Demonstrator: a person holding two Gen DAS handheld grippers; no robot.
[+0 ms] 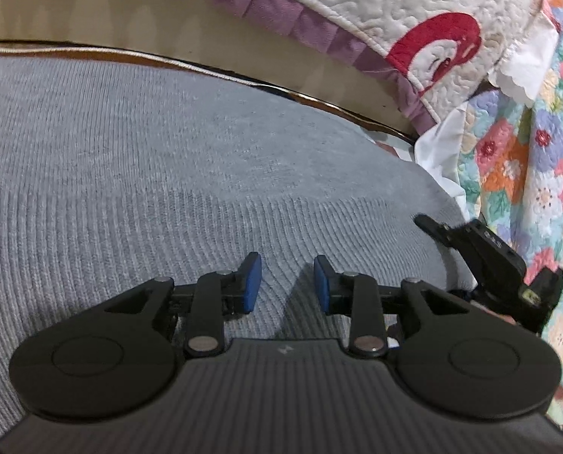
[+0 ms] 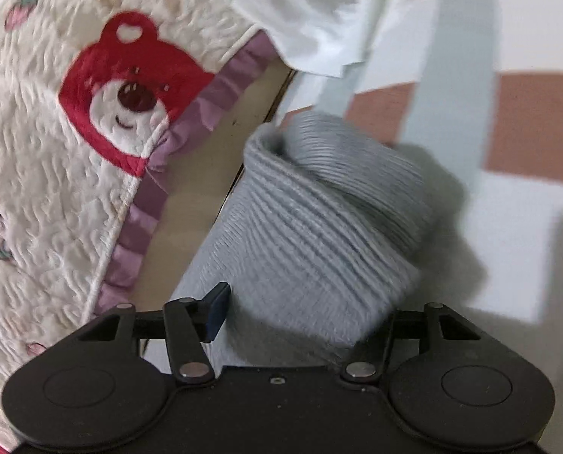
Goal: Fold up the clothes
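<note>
Left wrist: flat grey ribbed sweater (image 1: 167, 174)

A bedroom: bear-patterned quilt (image 2: 54, 151), floral bedspread (image 1: 527, 151).

Your work surface is a bed covered by a checked sheet (image 2: 527, 121) in white, brown and pale blue. On it you have the grey ribbed sweater (image 1: 175, 174), a white quilted bear blanket (image 2: 54, 159) with purple trim, and a floral quilt (image 1: 527, 159).
</note>
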